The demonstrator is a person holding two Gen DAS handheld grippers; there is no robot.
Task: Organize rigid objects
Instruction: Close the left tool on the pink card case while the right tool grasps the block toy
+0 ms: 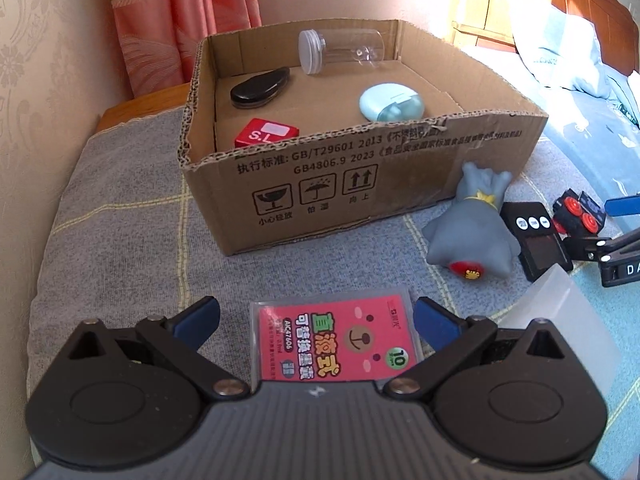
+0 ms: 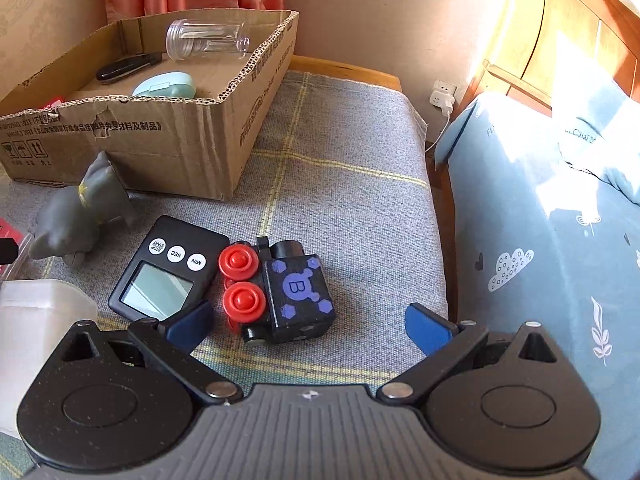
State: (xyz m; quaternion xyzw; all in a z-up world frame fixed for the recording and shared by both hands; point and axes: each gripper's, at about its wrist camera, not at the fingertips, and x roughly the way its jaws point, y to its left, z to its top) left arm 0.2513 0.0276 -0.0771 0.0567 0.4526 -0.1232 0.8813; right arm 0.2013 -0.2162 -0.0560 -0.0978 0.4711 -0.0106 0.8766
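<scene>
Both claws gape wide and carry nothing. The left gripper (image 1: 316, 318) hovers with its blue fingers (image 1: 200, 316) either side of a pink card packet (image 1: 334, 344) lying flat on the grey checked cloth (image 1: 120, 220), just in front of the cardboard box (image 1: 360, 168). The right gripper (image 2: 308, 320) hangs over a black toy train car (image 2: 298, 292) with red wheels (a purple B on its top), also in front of the box, touching a black timer (image 2: 168, 272). A grey rubber figure (image 2: 80, 216) leans against the box's front wall. Inside the box: a clear jar (image 1: 340, 50) at the back, a mint case (image 1: 390, 102), a black oval case (image 1: 258, 88) and a red cube (image 1: 266, 132).
</scene>
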